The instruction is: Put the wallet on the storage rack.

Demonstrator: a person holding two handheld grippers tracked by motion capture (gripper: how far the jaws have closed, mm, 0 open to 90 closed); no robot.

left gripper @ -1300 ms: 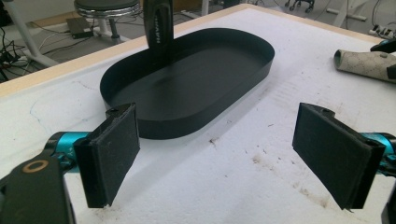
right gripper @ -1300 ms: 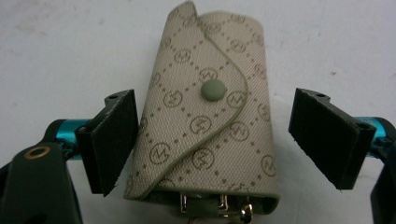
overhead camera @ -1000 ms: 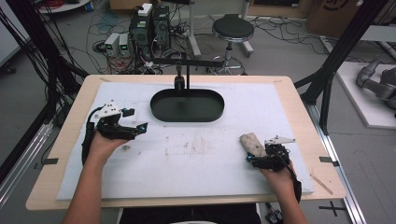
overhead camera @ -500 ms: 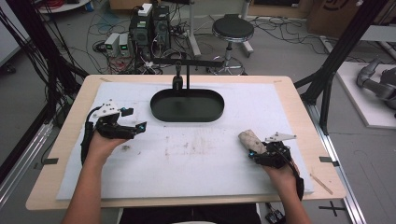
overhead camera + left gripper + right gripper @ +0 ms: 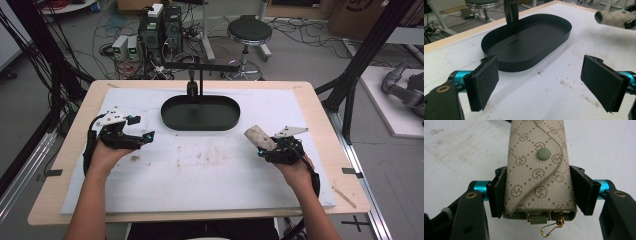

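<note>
A beige patterned pouch (image 5: 539, 167) with a snap button and a small gold clasp at its near end sits between the pads of my right gripper (image 5: 539, 192), which is shut on its sides. From above, the pouch (image 5: 258, 136) sticks out of the right gripper (image 5: 267, 147) toward the far left, lifted off the white mat. My left gripper (image 5: 145, 136) rests at the mat's left side, its jaws wide open around nothing (image 5: 540, 82). The left gripper view also catches the pouch (image 5: 614, 18) in the air at upper right.
A black oval tray (image 5: 200, 127) lies empty at the back middle of the mat, with a black stand (image 5: 192, 90) behind it. The tray's wall (image 5: 524, 62) is just ahead of the left jaws. The white mat (image 5: 200, 175) carries brown stains.
The right gripper has closed on the pouch that lay on the mat and lifted it up and a little away from the person. The left gripper has stayed put.
</note>
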